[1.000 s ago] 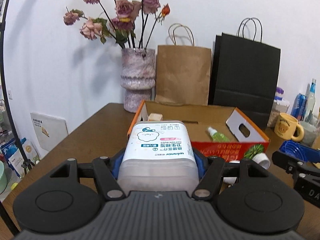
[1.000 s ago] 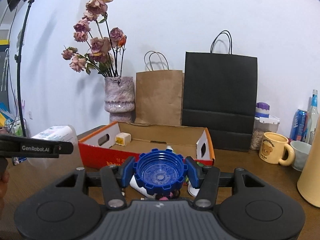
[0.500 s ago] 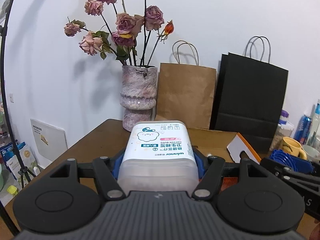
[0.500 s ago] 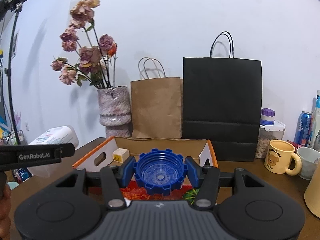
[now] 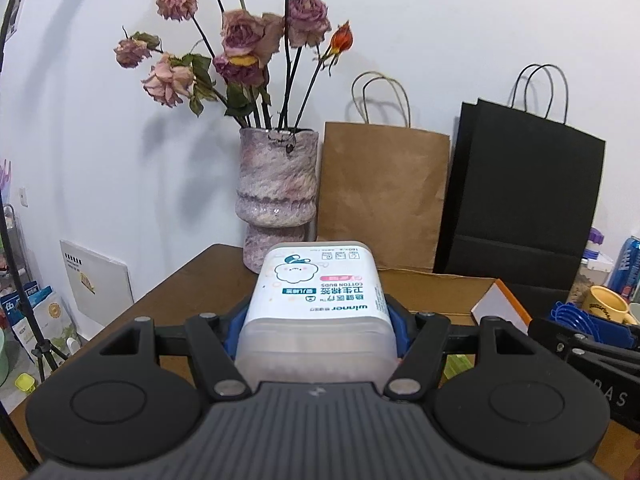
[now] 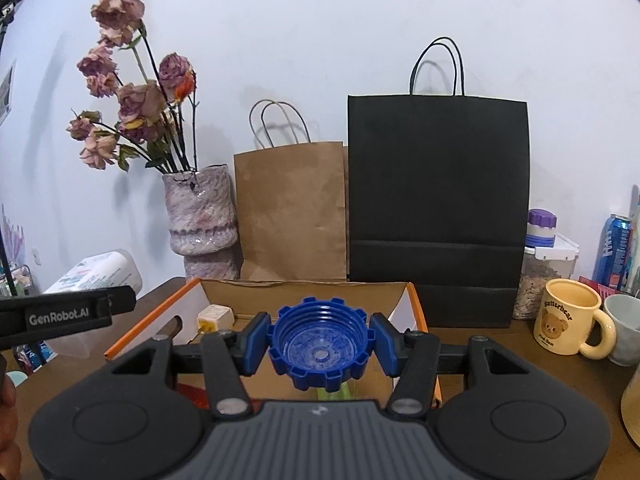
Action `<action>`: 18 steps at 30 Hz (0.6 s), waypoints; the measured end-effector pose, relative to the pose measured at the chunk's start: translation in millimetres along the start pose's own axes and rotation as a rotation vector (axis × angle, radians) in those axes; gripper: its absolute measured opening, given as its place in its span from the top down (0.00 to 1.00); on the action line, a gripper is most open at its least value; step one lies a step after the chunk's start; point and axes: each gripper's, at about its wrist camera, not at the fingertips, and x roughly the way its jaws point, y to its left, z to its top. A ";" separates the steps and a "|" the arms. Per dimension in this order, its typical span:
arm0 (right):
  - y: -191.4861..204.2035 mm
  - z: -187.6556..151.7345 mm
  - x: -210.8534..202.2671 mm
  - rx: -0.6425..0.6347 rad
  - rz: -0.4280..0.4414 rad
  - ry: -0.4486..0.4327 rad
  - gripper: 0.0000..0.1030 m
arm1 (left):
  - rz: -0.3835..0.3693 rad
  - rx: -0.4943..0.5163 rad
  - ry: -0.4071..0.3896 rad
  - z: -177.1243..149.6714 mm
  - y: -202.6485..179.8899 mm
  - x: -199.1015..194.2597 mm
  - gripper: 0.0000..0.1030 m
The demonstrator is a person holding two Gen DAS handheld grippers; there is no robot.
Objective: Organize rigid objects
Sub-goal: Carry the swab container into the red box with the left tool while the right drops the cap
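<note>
My left gripper is shut on a white cotton-bud box with a cartoon label, held above the near edge of the open cardboard box. My right gripper is shut on a blue toothed plastic cap, held over the cardboard box. A small cream cube lies inside the box at its left. The cotton-bud box and the left gripper's side show at the left of the right wrist view. The blue cap shows at the right of the left wrist view.
A vase of dried roses, a brown paper bag and a black paper bag stand behind the box. A yellow bear mug, a jar and a blue can stand at the right on the wooden table.
Both grippers have risen and moved forward over the cardboard box, each holding its object. The box now sits lower and closer in both views.
</note>
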 end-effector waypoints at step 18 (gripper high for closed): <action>-10.8 4.1 67.4 -0.011 -0.022 0.069 0.48 | 0.030 0.038 0.042 8.1 -11.2 72.1 0.35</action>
